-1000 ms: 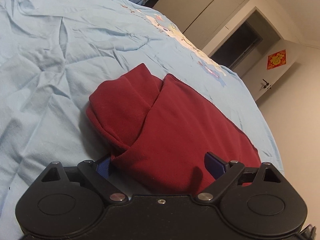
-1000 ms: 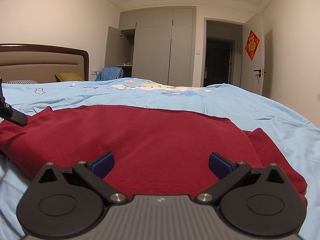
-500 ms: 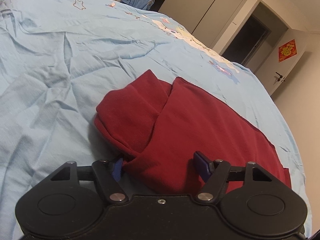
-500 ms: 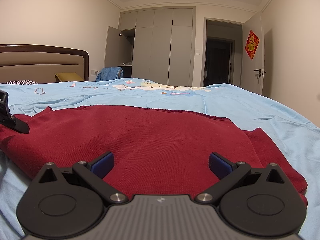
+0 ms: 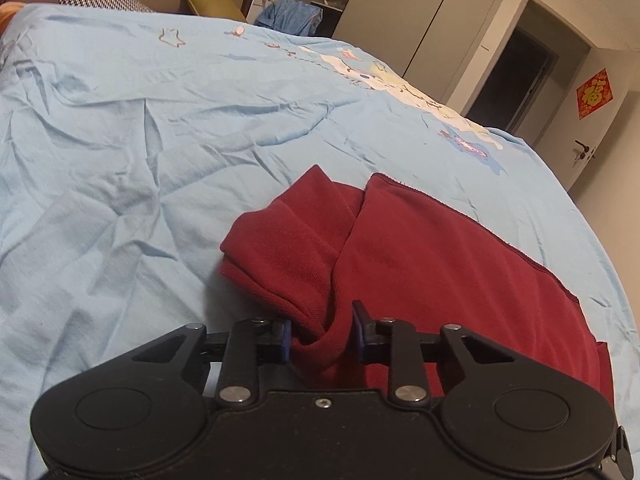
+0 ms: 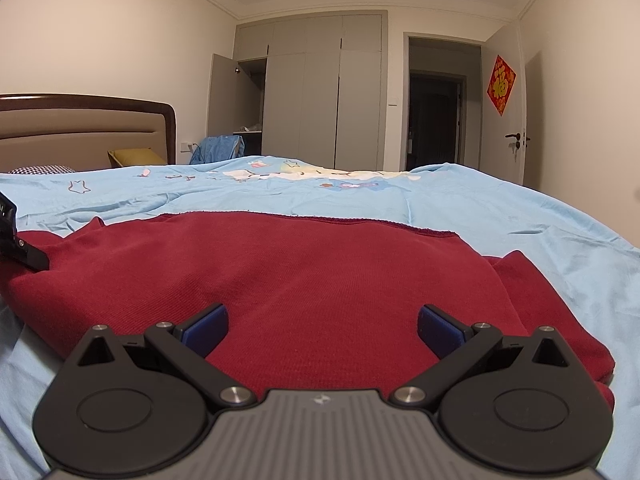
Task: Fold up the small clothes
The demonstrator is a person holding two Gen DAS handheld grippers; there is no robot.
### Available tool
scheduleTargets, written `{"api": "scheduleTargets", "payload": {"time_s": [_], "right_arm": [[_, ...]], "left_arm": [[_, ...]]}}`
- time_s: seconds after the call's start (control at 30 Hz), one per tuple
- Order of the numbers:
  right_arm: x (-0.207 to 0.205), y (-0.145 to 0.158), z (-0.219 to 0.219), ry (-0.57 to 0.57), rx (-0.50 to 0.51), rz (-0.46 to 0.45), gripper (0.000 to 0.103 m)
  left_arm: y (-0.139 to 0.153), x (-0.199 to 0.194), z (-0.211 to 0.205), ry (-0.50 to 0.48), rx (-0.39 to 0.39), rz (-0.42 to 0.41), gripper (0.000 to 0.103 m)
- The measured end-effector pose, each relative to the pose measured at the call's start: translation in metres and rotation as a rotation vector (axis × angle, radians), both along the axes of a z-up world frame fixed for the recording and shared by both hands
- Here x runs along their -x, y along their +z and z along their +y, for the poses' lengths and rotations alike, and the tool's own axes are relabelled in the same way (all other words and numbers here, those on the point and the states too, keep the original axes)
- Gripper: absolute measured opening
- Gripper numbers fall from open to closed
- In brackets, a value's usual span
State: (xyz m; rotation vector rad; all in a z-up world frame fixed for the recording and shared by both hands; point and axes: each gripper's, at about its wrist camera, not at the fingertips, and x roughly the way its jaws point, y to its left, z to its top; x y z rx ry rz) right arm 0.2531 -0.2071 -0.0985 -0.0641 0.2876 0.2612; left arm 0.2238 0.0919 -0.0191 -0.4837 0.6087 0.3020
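left gripper (image 5: pixel 322 338): lower centre of the left wrist view, jaws narrowed around a bunched fold of the red garment (image 5: pixel 420 264) — cloth fills the gap and touches both blue pads (image 5: pixel 285 339)
right gripper (image 6: pixel 322 326): lower centre of the right wrist view, jaws spread wide, gripping nothing — low over the garment's near edge, pads (image 6: pixel 206 326) at or just above the cloth, contact unclear
red garment (image 6: pixel 304 276): one, spread on the light blue bedsheet (image 5: pixel 120 152); centre to lower right in the left view, a folded-over lump at its left end; fills the middle band of the right view
left gripper seen from right view: a black part (image 6: pixel 16 240) at the far left edge, on the garment's left end
counts: 2 grippers, 1 garment, 1 sheet
background: headboard (image 6: pixel 80 128) upper left, grey wardrobe (image 6: pixel 320 92) upper centre, red door decoration (image 6: pixel 501 84) upper right
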Motion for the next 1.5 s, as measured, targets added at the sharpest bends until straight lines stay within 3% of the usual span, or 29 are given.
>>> {"api": "scheduleTargets", "payload": {"time_s": [0.2, 0.3, 0.43, 0.6, 0.77, 0.97, 1.17, 1.27, 1.37, 1.43, 1.5], "right_arm": [[-0.002, 0.001, 0.001, 0.003, -0.012, 0.007, 0.103], [0.001, 0.003, -0.004, 0.004, -0.039, -0.006, 0.103], [0.026, 0.014, -0.026, -0.068, -0.152, -0.155, 0.103], [0.036, 0.028, -0.058, -0.267, -0.236, -0.253, 0.103], [0.042, 0.032, -0.093, -0.462, -0.265, -0.330, 0.103], [0.032, 0.019, -0.134, -0.614, -0.359, -0.237, 0.103], [0.019, 0.004, -0.150, -0.642, -0.472, -0.140, 0.103], [0.017, 0.001, -0.155, -0.632, -0.462, -0.128, 0.103], [0.012, 0.000, -0.160, -0.614, -0.460, -0.110, 0.103], [0.017, -0.001, -0.163, -0.594, -0.469, -0.106, 0.103], [0.015, 0.000, -0.166, -0.579, -0.477, -0.100, 0.103]], "left_arm": [[0.011, 0.000, -0.009, -0.011, -0.061, -0.007, 0.021], [0.022, -0.002, -0.020, -0.056, -0.130, -0.024, 0.019], [0.050, -0.007, -0.044, -0.176, -0.257, -0.093, 0.019], [0.083, -0.019, -0.096, -0.363, -0.418, -0.177, 0.018], [0.091, -0.021, -0.168, -0.607, -0.533, -0.257, 0.018], [0.068, -0.017, -0.231, -0.854, -0.480, -0.283, 0.016], [0.039, -0.017, -0.239, -0.903, -0.432, -0.200, 0.021], [0.037, -0.013, -0.228, -0.899, -0.378, -0.191, 0.035], [0.038, -0.005, -0.216, -0.893, -0.333, -0.207, 0.056], [0.040, 0.004, -0.211, -0.880, -0.335, -0.228, 0.071], [0.042, 0.014, -0.206, -0.858, -0.350, -0.252, 0.078]]}}
